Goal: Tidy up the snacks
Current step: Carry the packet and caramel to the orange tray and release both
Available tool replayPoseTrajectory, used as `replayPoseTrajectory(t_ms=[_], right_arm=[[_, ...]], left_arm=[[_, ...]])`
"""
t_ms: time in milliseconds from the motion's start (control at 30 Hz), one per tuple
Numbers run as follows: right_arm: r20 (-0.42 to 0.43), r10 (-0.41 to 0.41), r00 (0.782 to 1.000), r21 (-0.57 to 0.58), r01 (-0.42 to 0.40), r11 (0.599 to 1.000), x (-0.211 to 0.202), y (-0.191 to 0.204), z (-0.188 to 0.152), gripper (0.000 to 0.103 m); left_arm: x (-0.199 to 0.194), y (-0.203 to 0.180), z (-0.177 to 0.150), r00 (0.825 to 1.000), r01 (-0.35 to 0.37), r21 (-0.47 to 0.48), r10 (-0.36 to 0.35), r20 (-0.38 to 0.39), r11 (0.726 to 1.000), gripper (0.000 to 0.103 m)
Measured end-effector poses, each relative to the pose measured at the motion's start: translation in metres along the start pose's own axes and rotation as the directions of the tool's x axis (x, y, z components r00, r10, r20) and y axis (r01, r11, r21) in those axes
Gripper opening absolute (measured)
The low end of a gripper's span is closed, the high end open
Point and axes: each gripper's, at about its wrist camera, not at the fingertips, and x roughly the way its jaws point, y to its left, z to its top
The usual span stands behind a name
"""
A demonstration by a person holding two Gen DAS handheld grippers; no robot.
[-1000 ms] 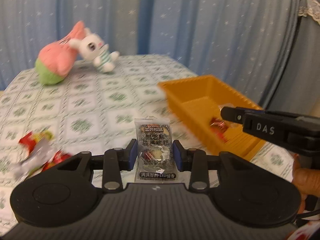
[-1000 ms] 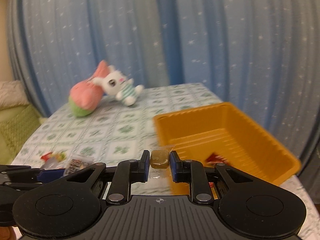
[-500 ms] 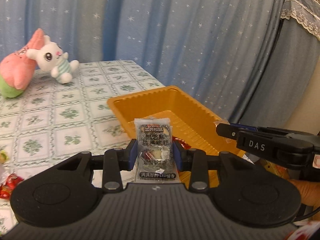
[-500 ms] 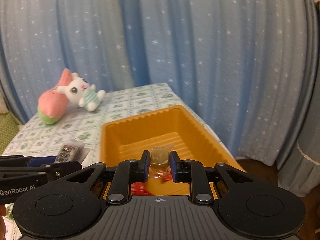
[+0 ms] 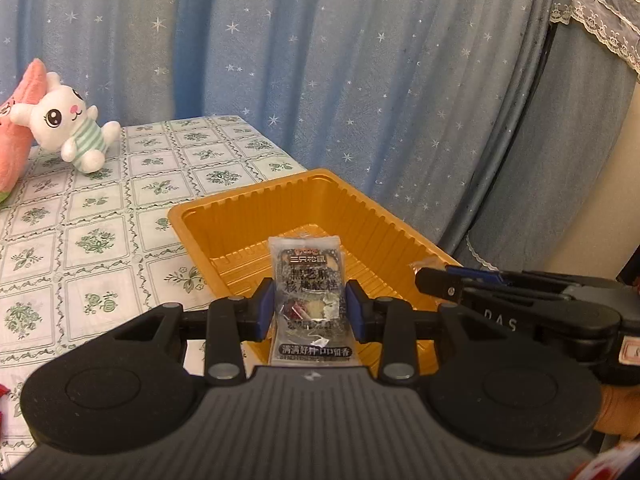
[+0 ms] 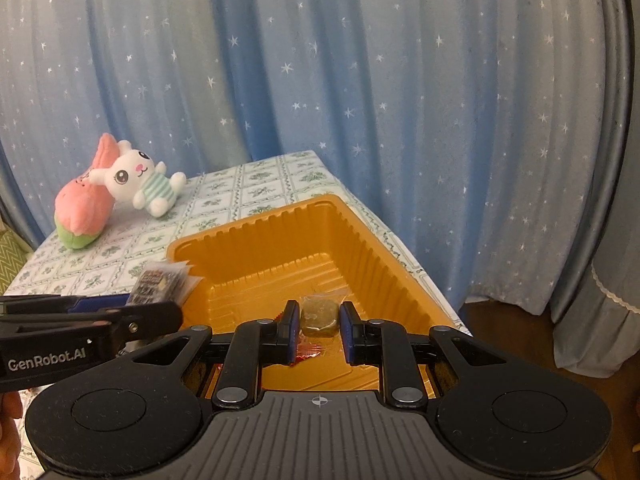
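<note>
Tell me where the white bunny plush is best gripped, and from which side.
Probably the striped torso of the white bunny plush, claw coming from above, fingers across its width. It lies on its back, leaning on the pink plush, so the belly faces up; the limbs are small and floppy.

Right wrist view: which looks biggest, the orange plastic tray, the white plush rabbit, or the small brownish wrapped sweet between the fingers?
1. Orange plastic tray, clearly the largest.
2. White plush rabbit, though it sits farther back, so it looks smaller than it is.
3. Small brownish wrapped sweet, smallest even though nearest the camera.
</note>
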Motion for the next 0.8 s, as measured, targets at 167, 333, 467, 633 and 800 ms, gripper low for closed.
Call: replayPoseTrajectory(t_ms=[167, 333, 467, 633, 800], right_arm=[[-0.014, -0.008, 1.000, 0.007, 0.008, 1.000, 0.007, -0.001, 0.001, 0.022], [-0.025, -0.020, 0.999, 0.015, 0.020, 1.000, 0.011, -0.003, 0.001, 0.022], [-0.026, -0.020, 0.999, 0.021, 0.020, 1.000, 0.012, -0.003, 0.001, 0.022], [-0.024, -0.013, 1.000, 0.031, 0.014, 0.999, 0.012, -0.003, 0.002, 0.022], [-0.014, 0.000, 1.000, 0.029, 0.001, 1.000, 0.010, 0.000, 0.002, 0.022]], left_arm=[[0.010, 0.001, 0.002, 1.000, 0.010, 0.004, -0.010, -0.010, 1.000, 0.034], [0.020, 0.002, 0.001, 0.999, 0.029, 0.003, -0.029, -0.016, 1.000, 0.035], [0.021, 0.004, 0.001, 1.000, 0.025, -0.004, -0.025, -0.010, 1.000, 0.034], [0.018, 0.007, 0.000, 1.000, -0.008, 0.012, 0.008, -0.013, 1.000, 0.034], [0.016, 0.011, -0.001, 0.999, -0.027, 0.006, 0.027, -0.024, 1.000, 0.034]])
